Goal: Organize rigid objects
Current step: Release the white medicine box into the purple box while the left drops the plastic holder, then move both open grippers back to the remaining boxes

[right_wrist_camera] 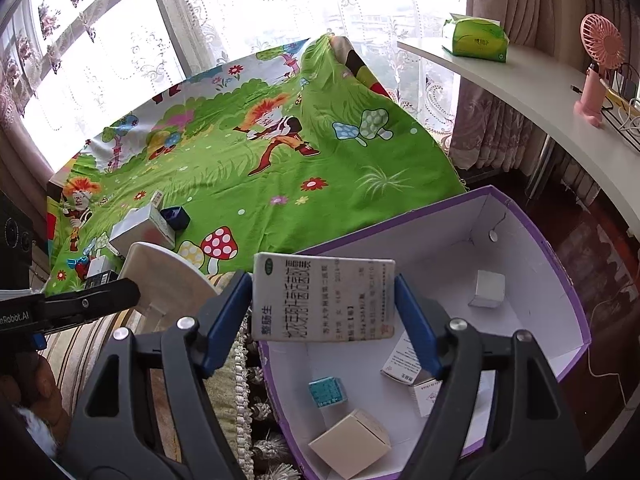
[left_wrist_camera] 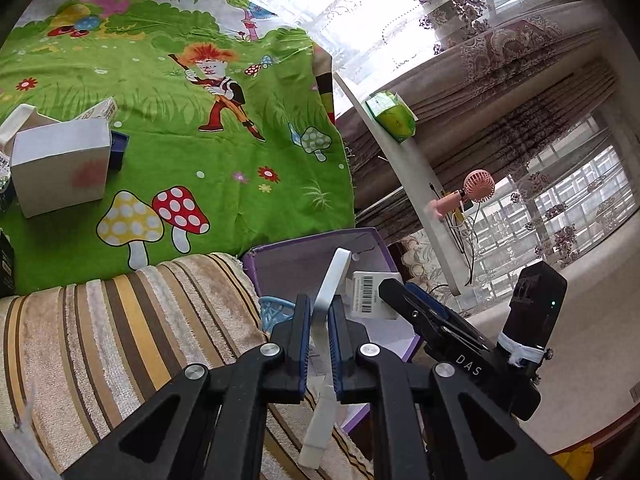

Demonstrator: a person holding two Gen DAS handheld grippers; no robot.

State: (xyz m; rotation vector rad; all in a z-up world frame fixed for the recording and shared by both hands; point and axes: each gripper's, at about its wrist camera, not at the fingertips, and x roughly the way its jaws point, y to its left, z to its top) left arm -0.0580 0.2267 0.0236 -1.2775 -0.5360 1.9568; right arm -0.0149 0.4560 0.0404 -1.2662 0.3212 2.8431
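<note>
My left gripper (left_wrist_camera: 319,312) is shut on a flat white rigid object (left_wrist_camera: 330,284), held edge-on over the near rim of the purple box (left_wrist_camera: 312,248). That white object also shows in the right wrist view (right_wrist_camera: 160,276), with the left gripper's finger (right_wrist_camera: 92,300) beside it. My right gripper (right_wrist_camera: 323,300) is shut on a white medicine box (right_wrist_camera: 323,298) with green print, held above the open purple box (right_wrist_camera: 520,216). Several small boxes lie inside, among them a teal one (right_wrist_camera: 327,392) and a beige one (right_wrist_camera: 350,442).
A green cartoon cloth (right_wrist_camera: 280,168) covers the table, with a white box (left_wrist_camera: 60,164) and a small blue box (right_wrist_camera: 175,217) on it. A striped towel (left_wrist_camera: 120,340) lies near. A white shelf (right_wrist_camera: 520,80) holds a green tissue pack (right_wrist_camera: 476,38) and pink fan (right_wrist_camera: 598,64).
</note>
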